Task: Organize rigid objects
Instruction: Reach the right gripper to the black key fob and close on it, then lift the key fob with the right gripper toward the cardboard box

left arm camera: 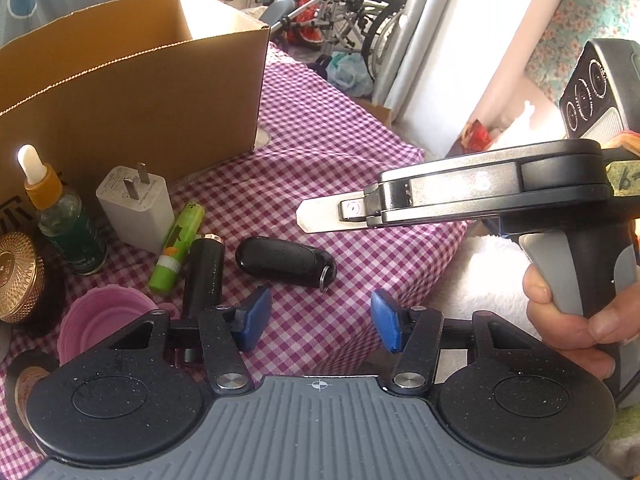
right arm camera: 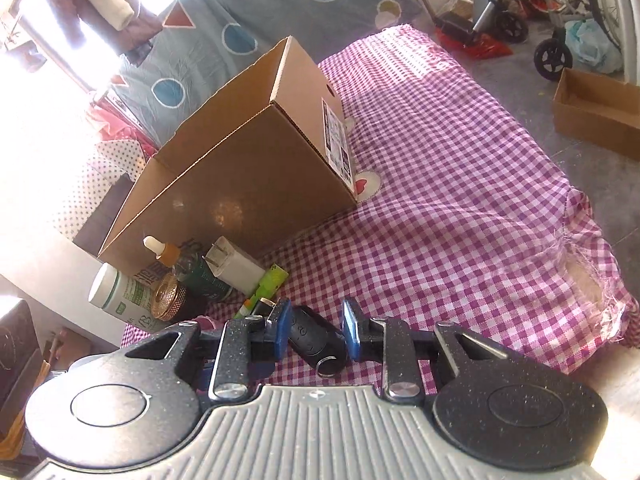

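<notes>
A black car key fob with a metal ring lies on the pink checked cloth. In the right wrist view the fob sits between the blue pads of my open right gripper, apart from both. My left gripper is open and empty, just short of the fob. The right gripper's body crosses the left wrist view above the cloth. An open cardboard box stands behind the objects; it also shows in the right wrist view.
Beside the fob lie a black cylinder, a green tube, a white charger, a dropper bottle, a gold-lidded jar, a pink cup and a white bottle. The cloth edge drops off at right.
</notes>
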A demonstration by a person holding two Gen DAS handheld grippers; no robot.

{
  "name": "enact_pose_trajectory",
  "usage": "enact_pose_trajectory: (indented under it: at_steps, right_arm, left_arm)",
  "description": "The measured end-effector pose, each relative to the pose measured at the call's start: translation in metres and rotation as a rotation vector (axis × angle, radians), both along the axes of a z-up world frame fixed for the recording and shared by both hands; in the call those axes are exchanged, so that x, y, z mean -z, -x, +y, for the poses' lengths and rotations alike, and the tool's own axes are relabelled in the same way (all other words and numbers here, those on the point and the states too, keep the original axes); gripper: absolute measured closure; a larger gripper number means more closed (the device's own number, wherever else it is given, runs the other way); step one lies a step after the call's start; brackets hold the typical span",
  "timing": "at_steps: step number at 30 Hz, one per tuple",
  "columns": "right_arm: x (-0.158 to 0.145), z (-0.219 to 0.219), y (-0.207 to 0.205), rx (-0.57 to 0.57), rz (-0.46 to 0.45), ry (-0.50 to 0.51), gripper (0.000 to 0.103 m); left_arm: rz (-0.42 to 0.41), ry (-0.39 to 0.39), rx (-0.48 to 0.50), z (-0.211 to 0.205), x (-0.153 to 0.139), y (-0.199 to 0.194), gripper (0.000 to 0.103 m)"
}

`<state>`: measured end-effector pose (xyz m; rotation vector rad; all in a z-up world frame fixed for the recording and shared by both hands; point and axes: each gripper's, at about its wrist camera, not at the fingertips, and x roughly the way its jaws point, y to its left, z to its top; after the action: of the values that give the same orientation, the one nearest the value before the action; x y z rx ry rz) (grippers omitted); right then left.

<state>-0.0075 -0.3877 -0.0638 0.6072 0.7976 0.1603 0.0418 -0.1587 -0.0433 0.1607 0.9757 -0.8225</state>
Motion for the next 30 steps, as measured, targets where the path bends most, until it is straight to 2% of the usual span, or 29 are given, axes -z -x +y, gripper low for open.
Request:
enact_pose_trajectory:
  at_steps: [5,12,20,23,25,30]
  right_arm:
    - [0.019,0.002,-0.017,-0.033,0.055,-0.034,0.074]
    - [0.025,0.008,-0.015,-0.069,0.061,-0.066,0.074]
    - [0.029,-0.004,-0.016,-0.072,0.082,-0.184,0.074]
    - [0.031,-0.004,-0.017,-0.068,0.088,-0.206,0.078]
    - [0.034,-0.004,-0.019,-0.075,0.098,-0.237,0.085]
    - [0.037,0.0,-0.024,-0.069,0.092,-0.237,0.086]
  left_arm:
    - [0.078,0.017,-0.033,-0.004,0.008,-0.011,0.05]
    - [0.066,0.006,-0.04,-0.006,0.007,-0.015,0.048]
    - [0.044,-0.012,-0.049,-0.007,0.008,-0.018,0.047]
    - [0.038,-0.009,-0.048,-0.007,0.009,-0.018,0.047]
    - [0.038,-0.011,-0.047,-0.007,0.01,-0.018,0.048]
    - [0.028,-0.014,-0.048,-0.008,0.01,-0.018,0.048]
